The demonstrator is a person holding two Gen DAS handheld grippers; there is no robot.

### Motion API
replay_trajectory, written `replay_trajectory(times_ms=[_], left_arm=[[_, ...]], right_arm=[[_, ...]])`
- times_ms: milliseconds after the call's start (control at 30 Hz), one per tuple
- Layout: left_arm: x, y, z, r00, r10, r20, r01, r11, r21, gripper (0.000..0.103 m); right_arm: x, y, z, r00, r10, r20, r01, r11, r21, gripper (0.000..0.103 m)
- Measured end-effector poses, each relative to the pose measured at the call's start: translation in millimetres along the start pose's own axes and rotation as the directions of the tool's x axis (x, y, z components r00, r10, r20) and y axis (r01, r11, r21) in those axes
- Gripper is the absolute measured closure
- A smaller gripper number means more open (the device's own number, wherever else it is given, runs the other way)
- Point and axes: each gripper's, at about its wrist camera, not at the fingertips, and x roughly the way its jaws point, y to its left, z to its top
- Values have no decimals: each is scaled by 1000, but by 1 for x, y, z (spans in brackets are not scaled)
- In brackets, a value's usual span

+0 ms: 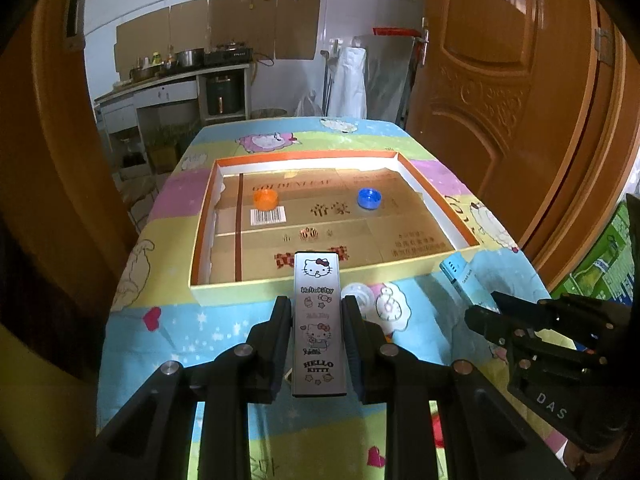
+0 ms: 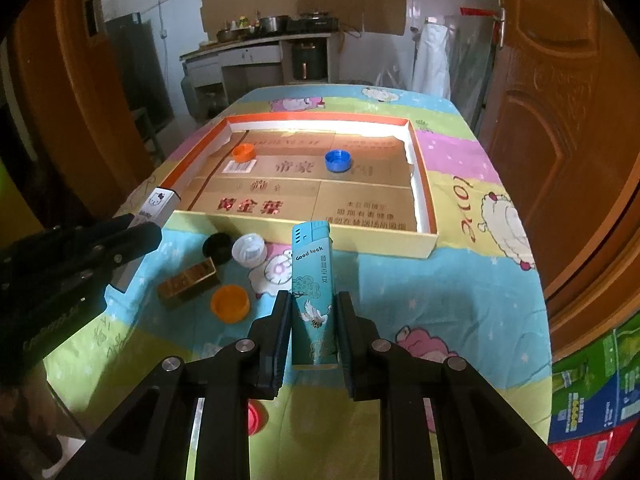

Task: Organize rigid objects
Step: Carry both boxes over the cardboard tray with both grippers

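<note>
Left claw point(image 1: 316, 334) grips the Hello Kitty lighter point(image 1: 319, 320), right claw point(image 2: 314, 330) the teal lighter point(image 2: 312, 292); both point lengthwise at the shallow box point(image 1: 236, 290) just ahead.

teal lighter point(image 2: 312, 292), orange cap point(image 2: 229, 303), blue cap point(image 2: 338, 160)

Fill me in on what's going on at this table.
A person is sorting small items into a shallow cardboard tray using two handheld grippers. The left gripper is shut on a white Hello Kitty lighter, and the right gripper is shut on a teal lighter; both are held just short of the tray. An orange cap and a blue cap already lie inside it. A gold bar, another orange cap, a white cap and a black cap wait on the tablecloth.
</note>
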Motion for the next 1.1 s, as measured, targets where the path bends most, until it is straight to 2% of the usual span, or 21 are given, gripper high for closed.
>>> replay_trajectory(times_ms=[800, 1100], left_arm=[[43, 19, 43, 1000, -7, 3, 7, 999, -50, 77], [57, 15, 60, 1000, -23, 9, 23, 998, -50, 77]], right_arm=[[28, -13, 56, 999, -11, 37, 11, 1000, -4, 80], [40, -19, 71, 999, -18, 40, 18, 1000, 7, 80]])
